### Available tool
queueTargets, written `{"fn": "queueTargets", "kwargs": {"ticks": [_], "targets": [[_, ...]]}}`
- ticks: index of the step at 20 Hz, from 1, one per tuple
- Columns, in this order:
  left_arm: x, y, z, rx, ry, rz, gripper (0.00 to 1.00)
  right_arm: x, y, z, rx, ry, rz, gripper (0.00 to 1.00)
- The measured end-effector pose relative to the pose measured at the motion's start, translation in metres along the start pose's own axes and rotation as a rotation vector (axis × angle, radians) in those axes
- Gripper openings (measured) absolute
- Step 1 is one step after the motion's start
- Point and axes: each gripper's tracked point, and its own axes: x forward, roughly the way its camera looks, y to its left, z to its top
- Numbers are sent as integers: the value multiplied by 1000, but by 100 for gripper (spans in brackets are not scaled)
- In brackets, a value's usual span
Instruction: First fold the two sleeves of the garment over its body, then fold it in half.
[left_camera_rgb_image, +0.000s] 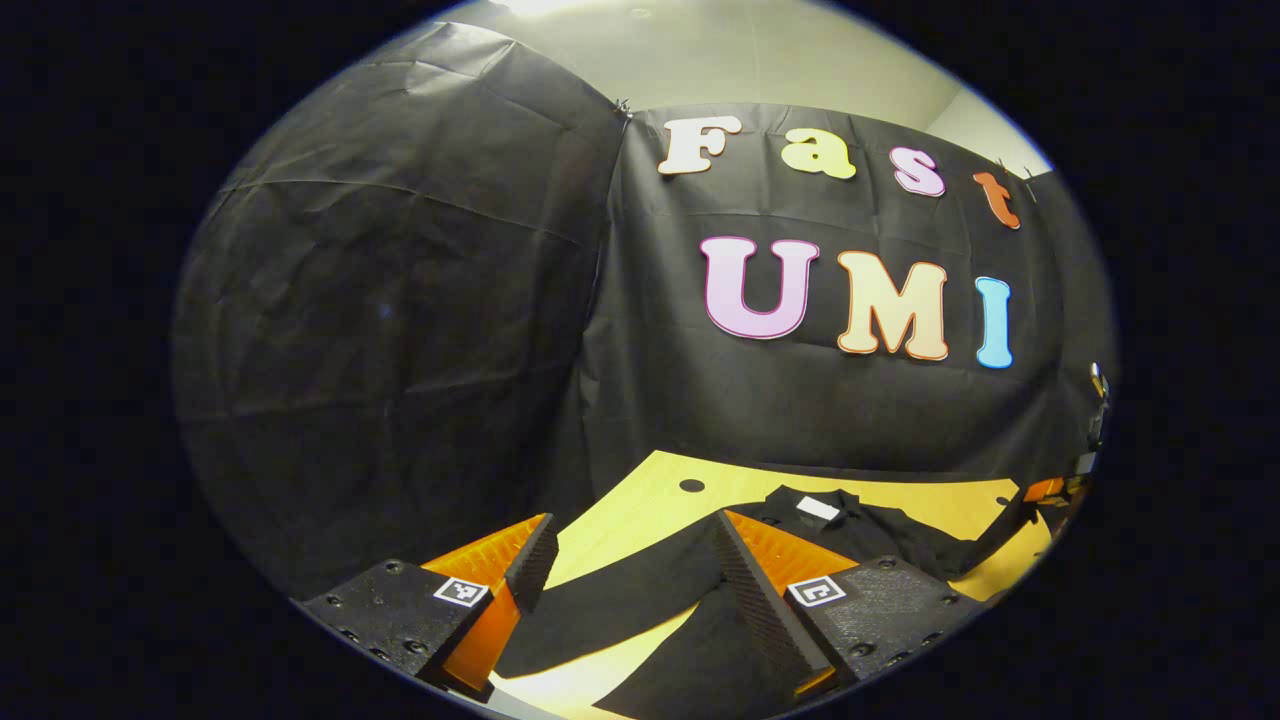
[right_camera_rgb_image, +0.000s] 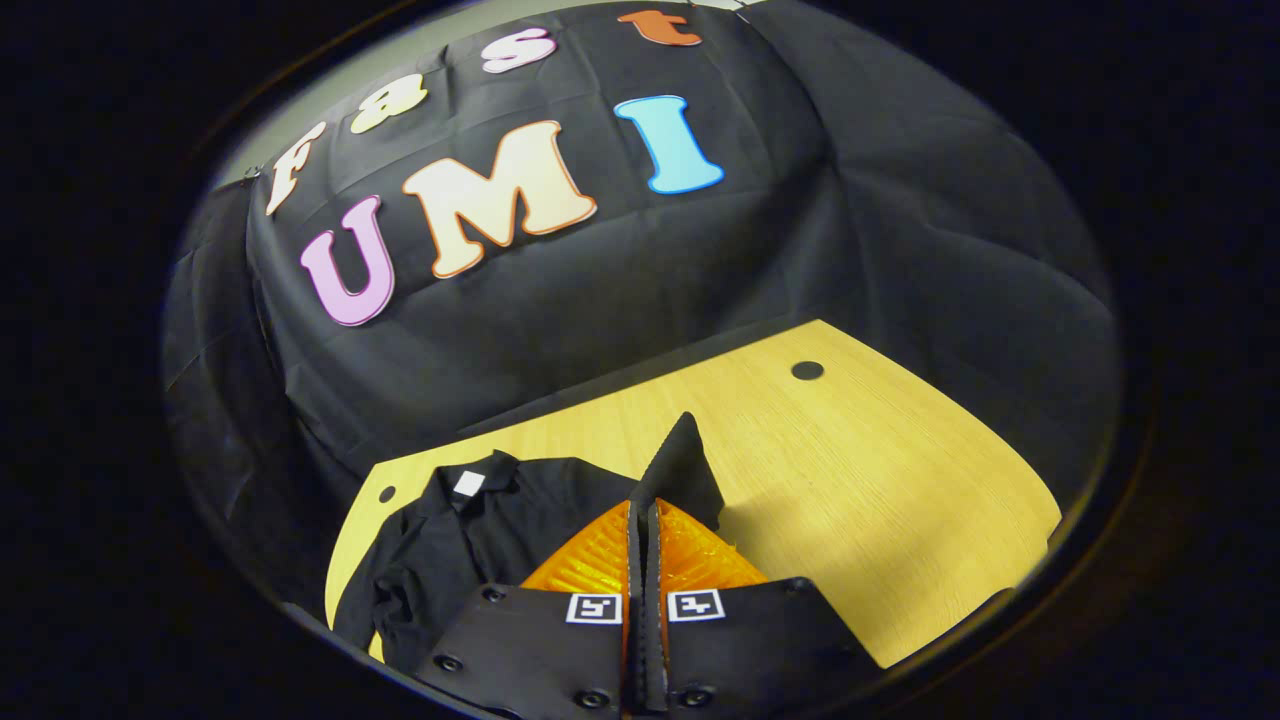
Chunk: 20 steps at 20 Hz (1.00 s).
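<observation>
A black garment (left_camera_rgb_image: 880, 535) with a white neck label (left_camera_rgb_image: 818, 508) lies on the yellow wooden table (left_camera_rgb_image: 640, 500). My left gripper (left_camera_rgb_image: 633, 522) is open, and the garment's near sleeve (left_camera_rgb_image: 610, 600) lies flat across the table between its fingers. In the right gripper view my right gripper (right_camera_rgb_image: 645, 512) is shut on the other sleeve (right_camera_rgb_image: 685, 460), whose cuff sticks up above the fingertips, lifted off the table. The garment's body (right_camera_rgb_image: 480, 545) and the neck label (right_camera_rgb_image: 467, 484) lie to the left of it. The left gripper view shows the right gripper (left_camera_rgb_image: 1045, 490) at the far right, with fabric rising to it.
The table (right_camera_rgb_image: 880, 480) has bare wood to the right of the right gripper and a dark round hole (right_camera_rgb_image: 806, 370) near its far corner. Another hole (left_camera_rgb_image: 691, 485) sits near the far edge in the left gripper view. Black cloth walls close in behind the table.
</observation>
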Motion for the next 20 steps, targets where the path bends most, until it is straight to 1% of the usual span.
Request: {"fn": "queueTargets", "kwargs": {"ticks": [5, 9, 10, 12, 14, 16, 18, 20], "targets": [[2, 3, -8, -3, 25, 6, 91, 16, 68, 35, -30, -52, 89, 2], [5, 12, -16, -18, 35, 35, 91, 27, 124, 57, -50, -96, 160, 2], [7, 15, -18, -20, 39, 44, 91, 31, 139, 58, -52, -99, 180, 3], [2, 36, -22, -21, 46, 62, 91, 34, 167, 59, -65, -96, 219, 2], [-1, 44, -26, -28, 54, 76, 91, 39, 192, 57, -91, -92, 252, 2], [2, 47, -32, -34, 66, 89, 92, 43, 225, 53, -99, -85, 314, 2], [2, 52, -38, -39, 80, 102, 92, 48, 255, 39, -113, -60, 371, 2], [2, 58, -43, -44, 92, 114, 92, 60, 282, 28, -153, -33, 408, 2]]}}
